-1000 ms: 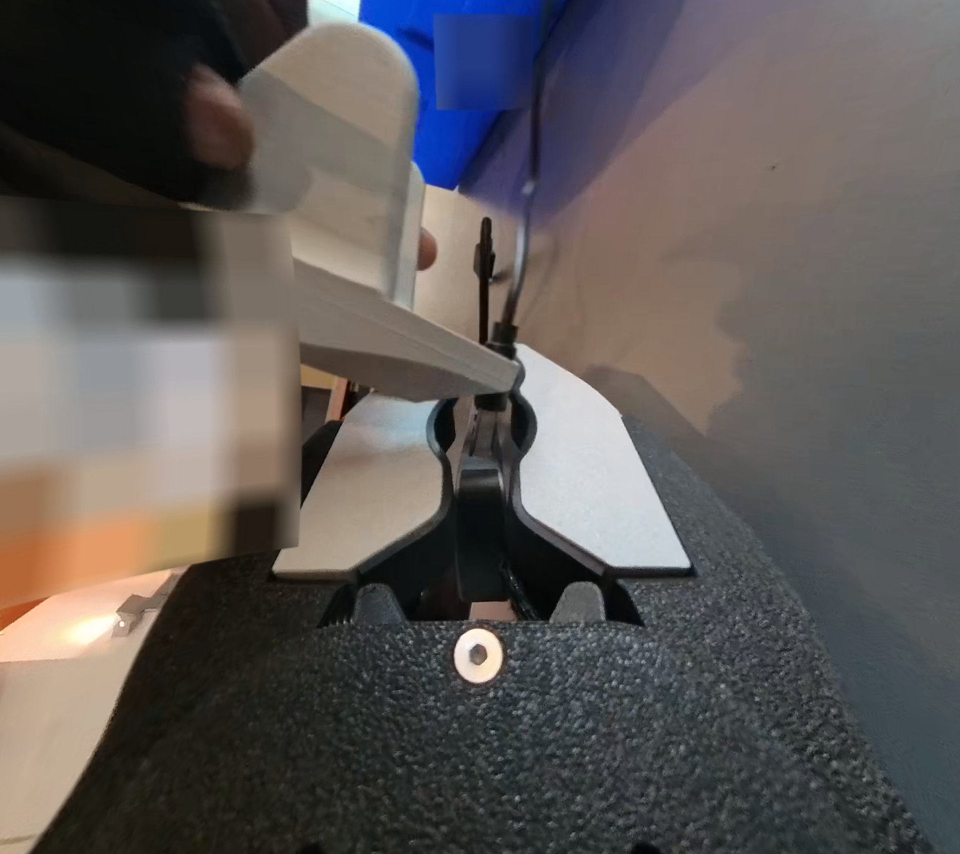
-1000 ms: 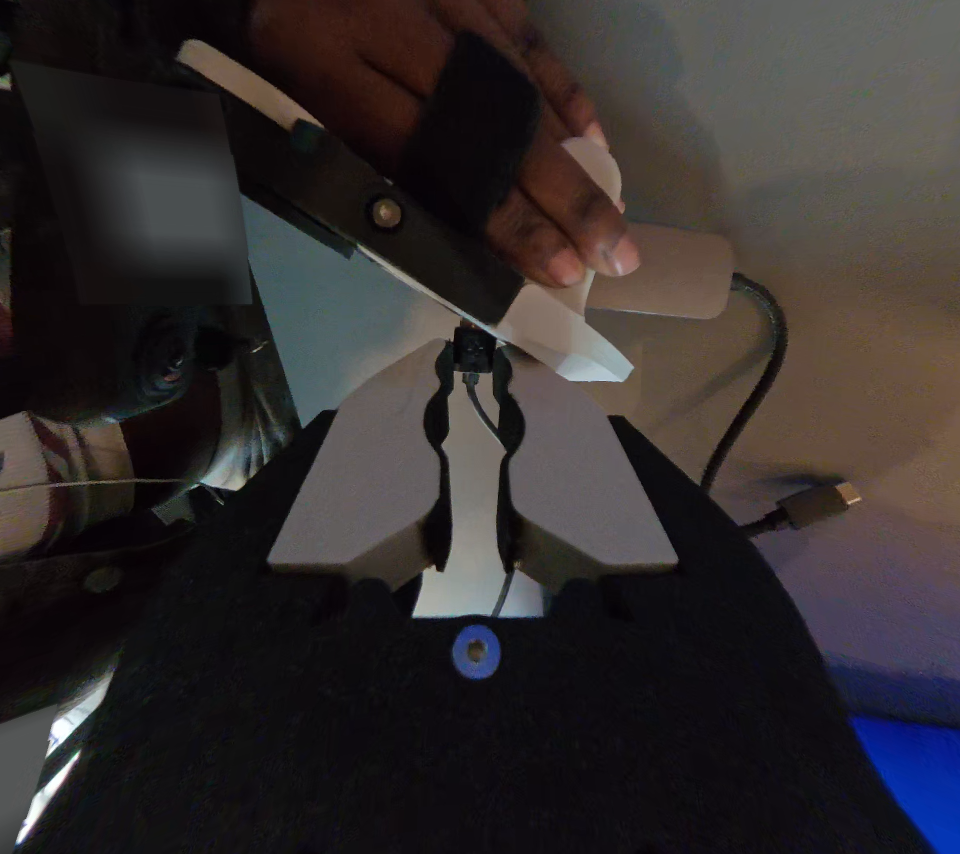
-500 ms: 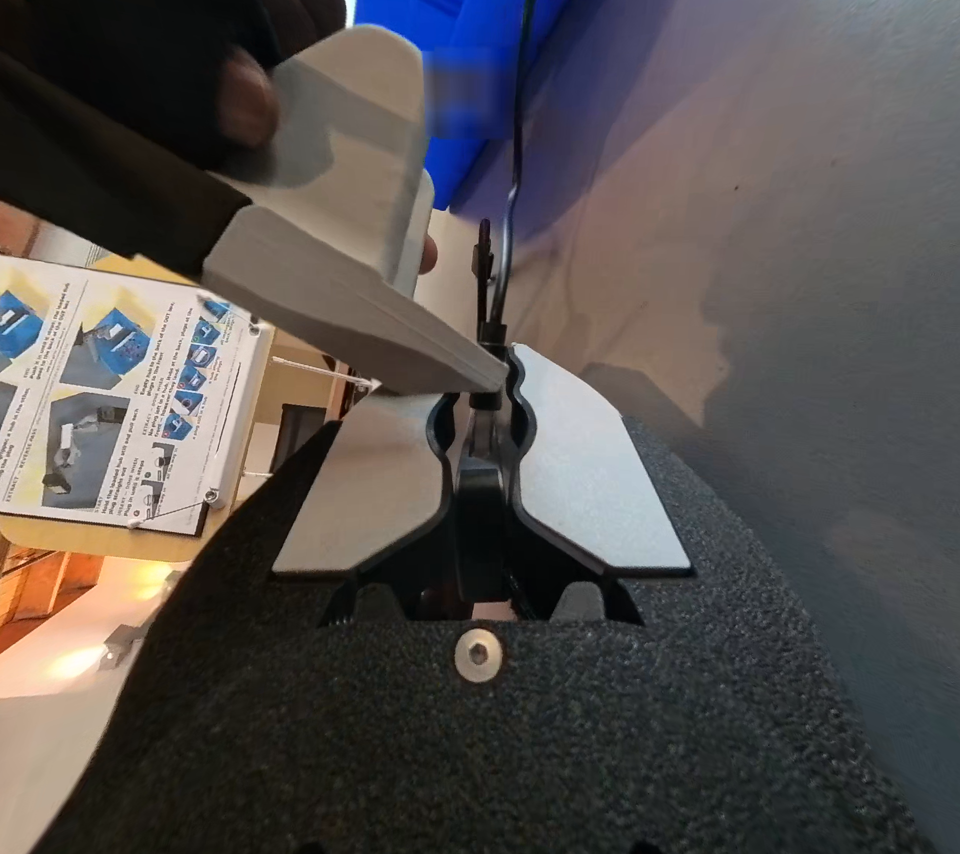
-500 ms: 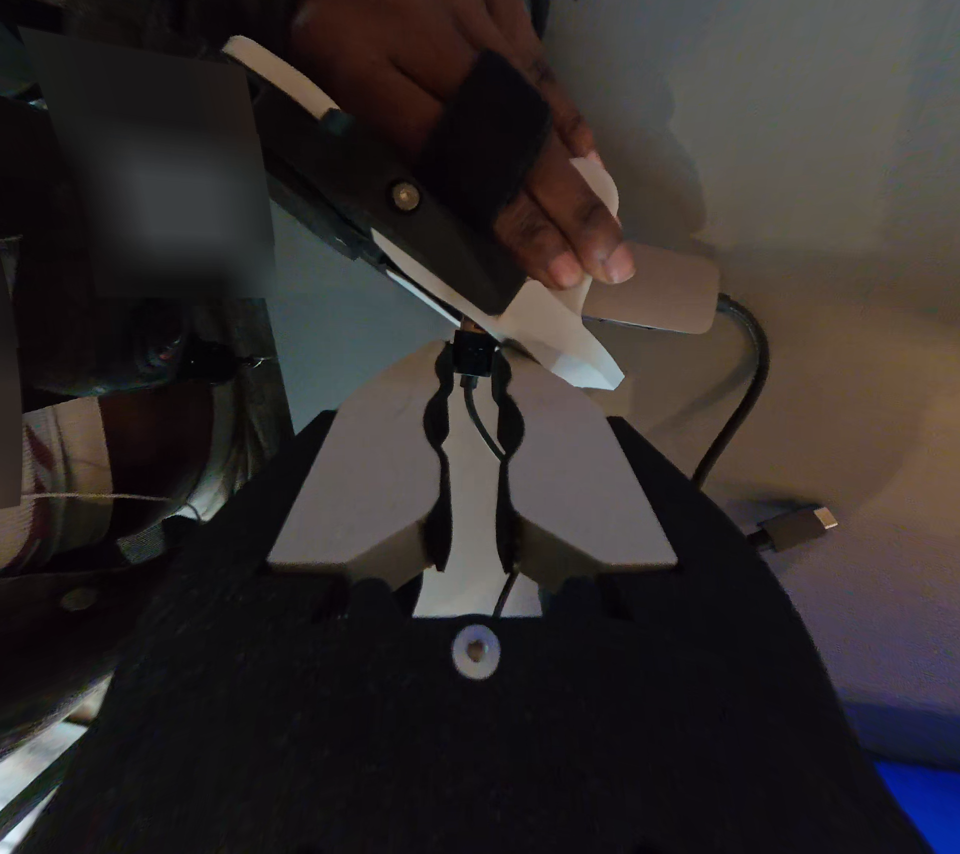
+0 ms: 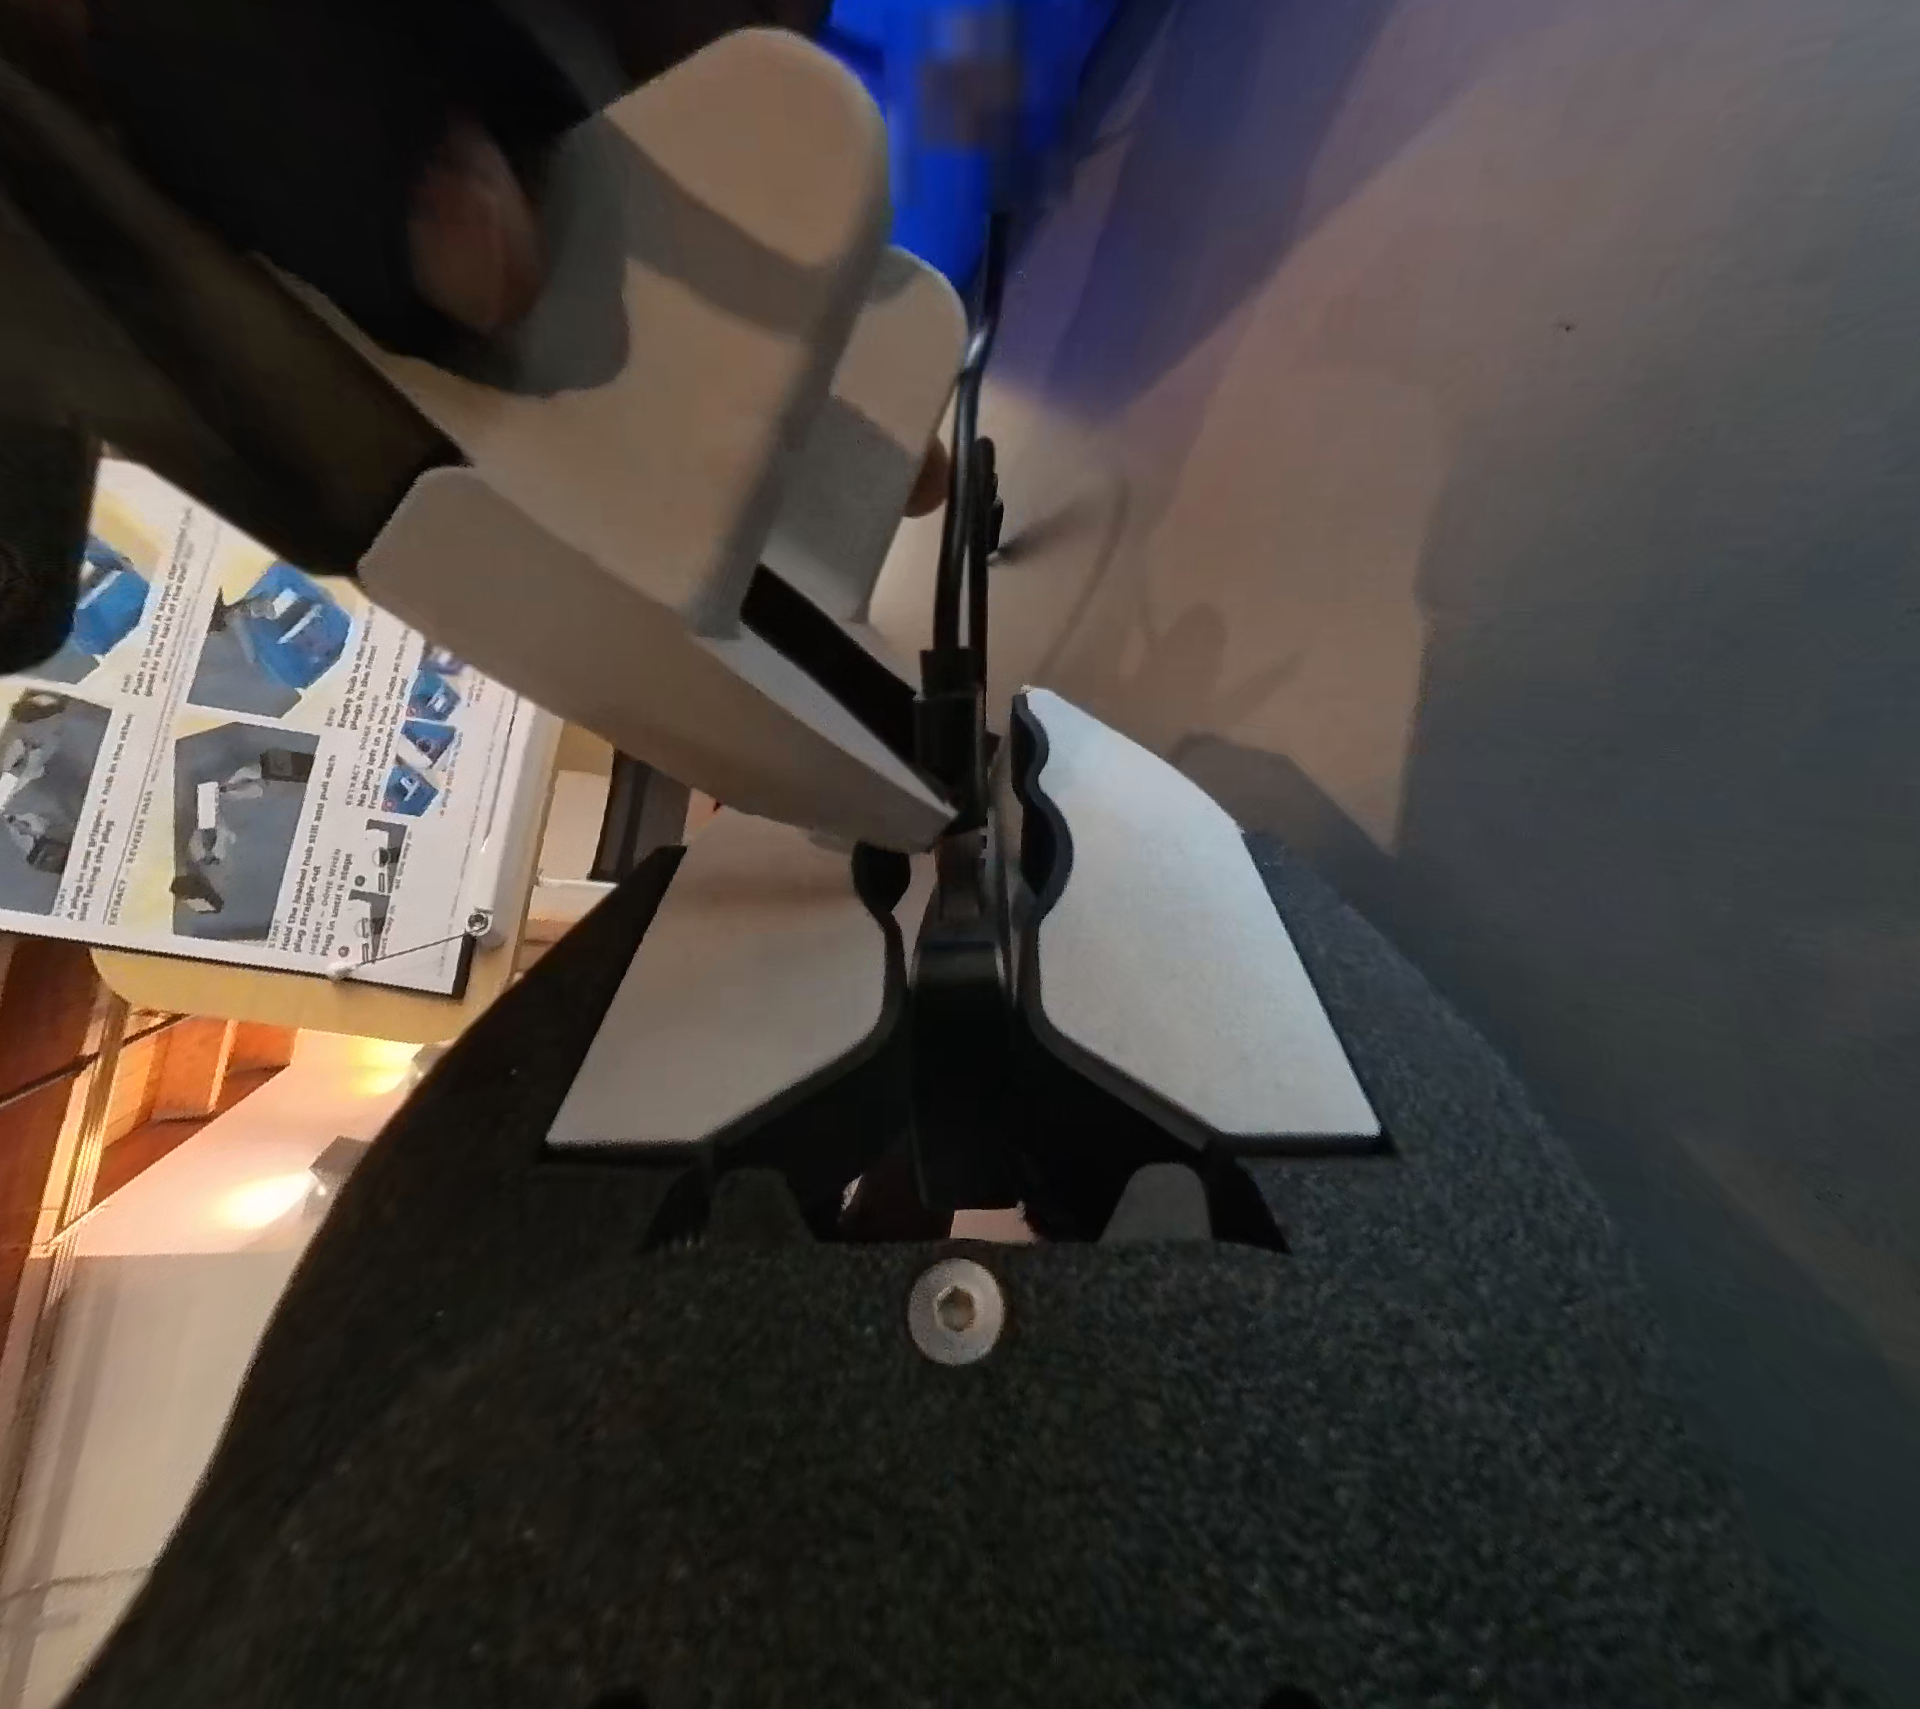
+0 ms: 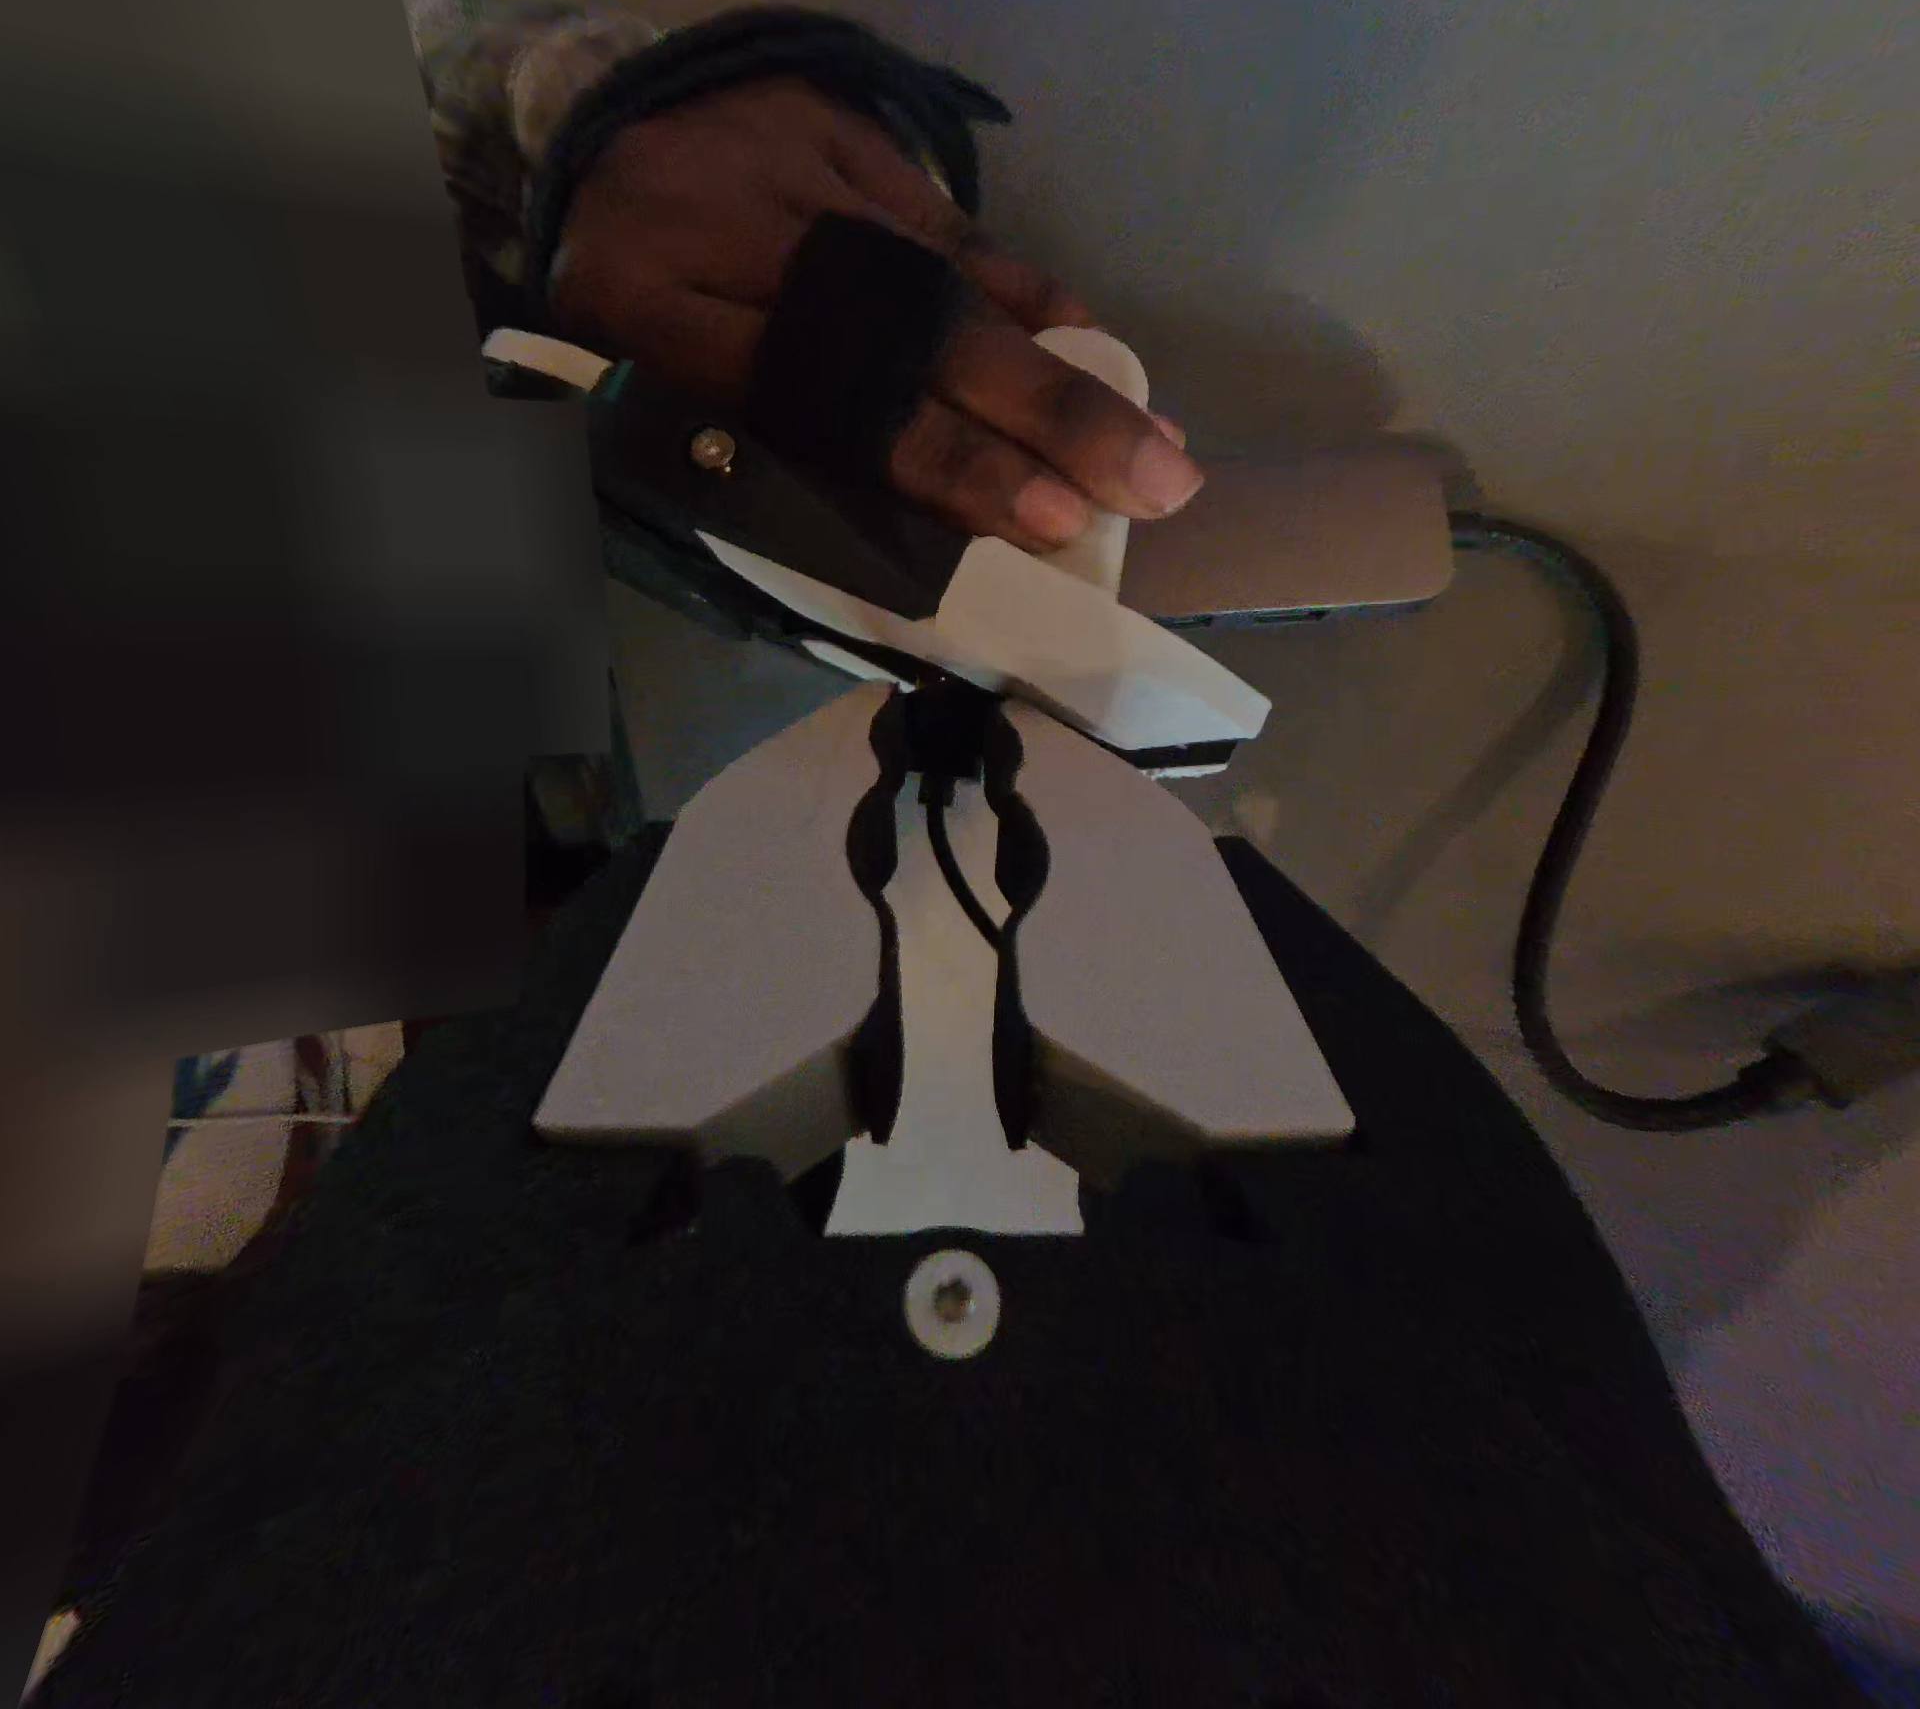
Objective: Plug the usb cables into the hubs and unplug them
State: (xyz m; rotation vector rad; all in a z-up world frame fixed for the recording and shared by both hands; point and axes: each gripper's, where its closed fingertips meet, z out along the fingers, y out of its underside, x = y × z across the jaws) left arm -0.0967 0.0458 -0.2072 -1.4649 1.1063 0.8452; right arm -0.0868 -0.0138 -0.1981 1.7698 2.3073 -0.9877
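The USB plug (image 6: 940,750) sits dead ahead at 12 o'clock of the right gripper (image 6: 943,719), whose fingers are clamped on its black body. Its long axis runs straight forward along the fingers, and its thin cable (image 6: 971,890) trails back toward 6 o'clock between them. The plug's nose meets the black hub (image 5: 956,984), a thin slab seen edge-on and pinched tight in the closed left gripper (image 5: 961,818). In the right wrist view that gripper reaches in from 10 o'clock, so the hub's long axis lies crosswise to the plug.

The coming move turns on this right-angle meeting: any travel, in or out, has to run along the plug's own axis while the left gripper braces the hub. Whether the plug is fully seated I cannot tell, because the joint is hidden behind the fingertips.

Further out, at 1 o'clock, a grey hub (image 6: 1299,537) rests on the table (image 6: 1558,101). Its thick lead (image 6: 1590,776) curls toward 3 o'clock.
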